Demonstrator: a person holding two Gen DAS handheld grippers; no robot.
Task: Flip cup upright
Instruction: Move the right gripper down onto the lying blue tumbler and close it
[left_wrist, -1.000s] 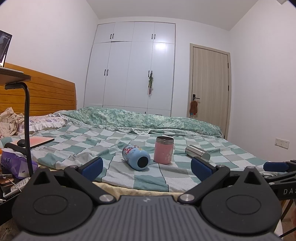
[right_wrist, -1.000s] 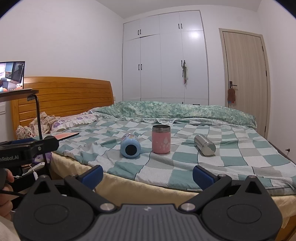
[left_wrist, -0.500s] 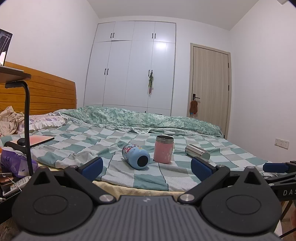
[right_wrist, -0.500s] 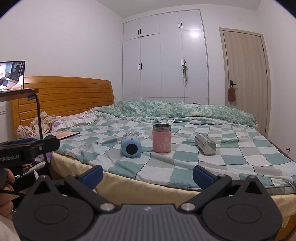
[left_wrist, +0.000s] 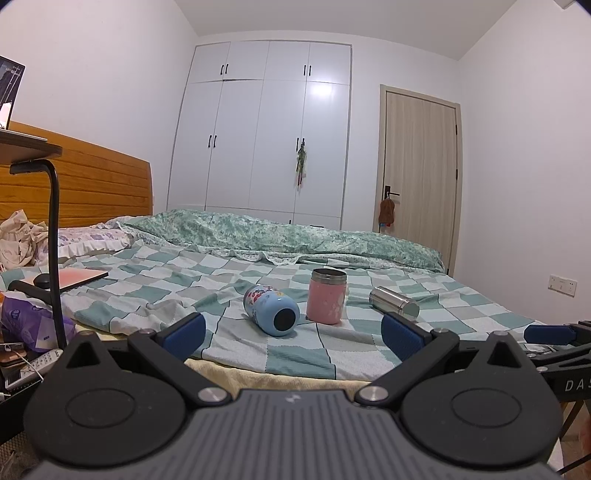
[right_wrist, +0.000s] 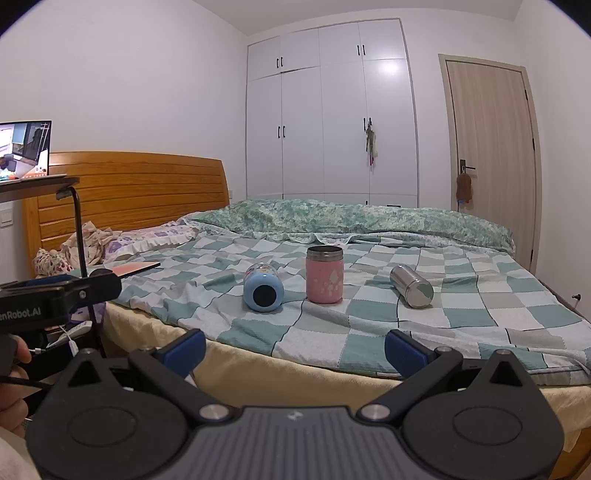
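Three cups are on the bed: the blue cup and the steel cup lie sideways, the pink cup stands between. The left gripper and right gripper are both spread wide, holding nothing, well apart from the cups

Both wrist cameras sit low at the near edge of the green-and-white checked bed, looking across it toward the white wardrobe. The right view stands further right, slightly further back; both share the bed.

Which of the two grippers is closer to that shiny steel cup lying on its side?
Right, probably. The steel cup lies just right of the right gripper; the left gripper sits further left.
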